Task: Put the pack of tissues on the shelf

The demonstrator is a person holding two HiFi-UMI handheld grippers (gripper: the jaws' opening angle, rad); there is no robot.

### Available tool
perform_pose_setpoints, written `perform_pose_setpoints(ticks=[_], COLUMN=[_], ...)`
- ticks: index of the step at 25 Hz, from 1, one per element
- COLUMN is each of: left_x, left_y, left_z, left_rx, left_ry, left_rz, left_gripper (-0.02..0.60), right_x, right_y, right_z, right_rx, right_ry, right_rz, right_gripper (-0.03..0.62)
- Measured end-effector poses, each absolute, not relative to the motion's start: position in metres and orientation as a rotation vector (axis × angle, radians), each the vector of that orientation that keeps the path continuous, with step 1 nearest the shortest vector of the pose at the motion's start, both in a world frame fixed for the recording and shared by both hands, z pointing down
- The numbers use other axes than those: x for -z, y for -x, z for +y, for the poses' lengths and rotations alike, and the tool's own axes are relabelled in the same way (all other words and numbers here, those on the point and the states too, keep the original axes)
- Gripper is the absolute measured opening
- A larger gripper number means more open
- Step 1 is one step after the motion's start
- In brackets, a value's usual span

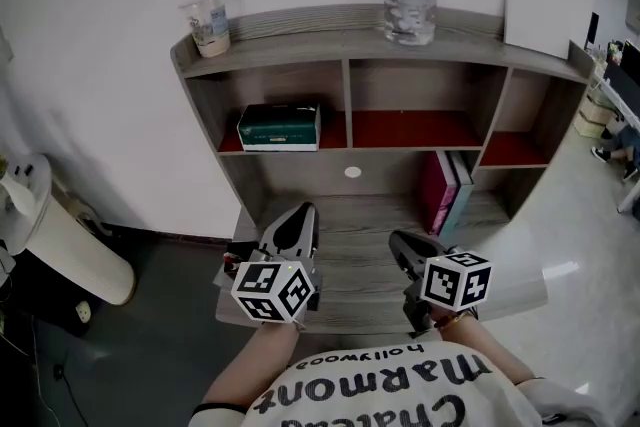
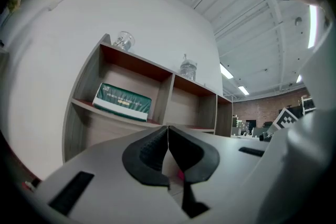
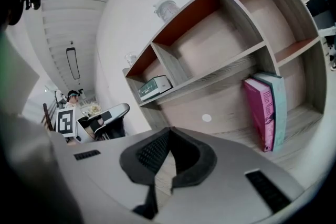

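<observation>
An open-plan office (rather industrial): ceiling strip lights (image 2: 227, 71), a brick wall (image 2: 265, 107) and cluttered desks (image 2: 245, 127) beyond.

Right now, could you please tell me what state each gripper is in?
Left gripper: closed, holding nothing.
Right gripper: closed, holding nothing.

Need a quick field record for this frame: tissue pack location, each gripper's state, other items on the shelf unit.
tissue pack: lying in the upper left compartment of the shelf
left gripper: jaws together, nothing between them, above the desk
right gripper: jaws together, empty, above the desk
other items: two upright books lower right; jar and cup on top
task status: pack appears placed
</observation>
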State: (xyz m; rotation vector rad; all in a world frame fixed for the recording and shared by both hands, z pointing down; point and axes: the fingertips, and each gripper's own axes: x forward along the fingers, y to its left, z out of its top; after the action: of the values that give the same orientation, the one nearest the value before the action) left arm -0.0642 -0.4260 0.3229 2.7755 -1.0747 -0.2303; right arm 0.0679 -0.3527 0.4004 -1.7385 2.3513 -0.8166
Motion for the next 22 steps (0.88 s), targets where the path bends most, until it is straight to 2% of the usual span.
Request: perform_pose_setpoints(ticks=[22], left_x=[-0.399], left_y=[0.079], left_z=[-0.285], left_rx=[0.155], left_ry=[-2.579], left_rz=[-1.306], left_gripper=[0.019], right_x=[-0.43], right_y=[-0.082], right_z=[-0.244], right_rx=[0.77], right_ry=[1.709], right_rz=[2.487], right_gripper=[0.008])
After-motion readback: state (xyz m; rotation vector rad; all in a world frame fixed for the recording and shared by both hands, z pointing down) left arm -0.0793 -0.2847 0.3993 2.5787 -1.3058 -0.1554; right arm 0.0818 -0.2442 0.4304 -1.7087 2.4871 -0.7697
